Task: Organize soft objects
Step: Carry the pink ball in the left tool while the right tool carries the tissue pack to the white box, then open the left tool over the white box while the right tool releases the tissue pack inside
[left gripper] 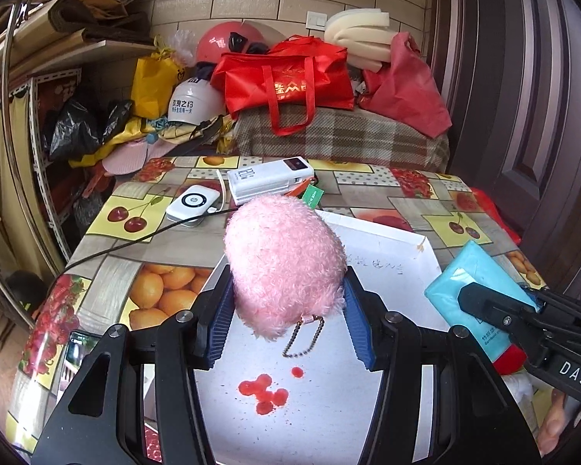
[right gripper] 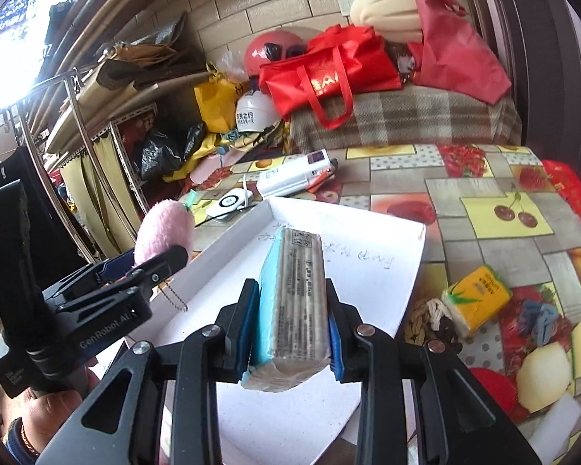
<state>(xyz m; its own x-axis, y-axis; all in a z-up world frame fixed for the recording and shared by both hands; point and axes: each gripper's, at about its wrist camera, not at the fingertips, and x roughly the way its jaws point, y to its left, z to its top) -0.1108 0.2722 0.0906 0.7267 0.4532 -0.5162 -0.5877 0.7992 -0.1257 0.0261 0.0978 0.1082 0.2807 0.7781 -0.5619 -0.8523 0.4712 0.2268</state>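
Note:
A pink fluffy plush (left gripper: 284, 263) with a ball chain hangs over the white shallow box (left gripper: 403, 244); my left gripper (left gripper: 286, 302) is shut on its sides. The right wrist view shows the same plush (right gripper: 164, 232) at the left, above the box's left wall (right gripper: 228, 232). My right gripper (right gripper: 290, 321) is shut on a light blue tissue pack (right gripper: 294, 302), held above the box floor (right gripper: 372, 271). From the left wrist camera that tissue pack (left gripper: 480, 294) appears at the right in the other gripper. Red stains (left gripper: 265, 391) mark the box floor.
A yellow tissue pack (right gripper: 476, 298), a knotted rope toy (right gripper: 430, 321) and white sponge pieces (right gripper: 557, 418) lie on the fruit-print tablecloth (right gripper: 484, 193) to the right. Two white power banks (left gripper: 269, 178) (left gripper: 193, 203) and a cable sit behind the box. Bags and helmets pile up beyond.

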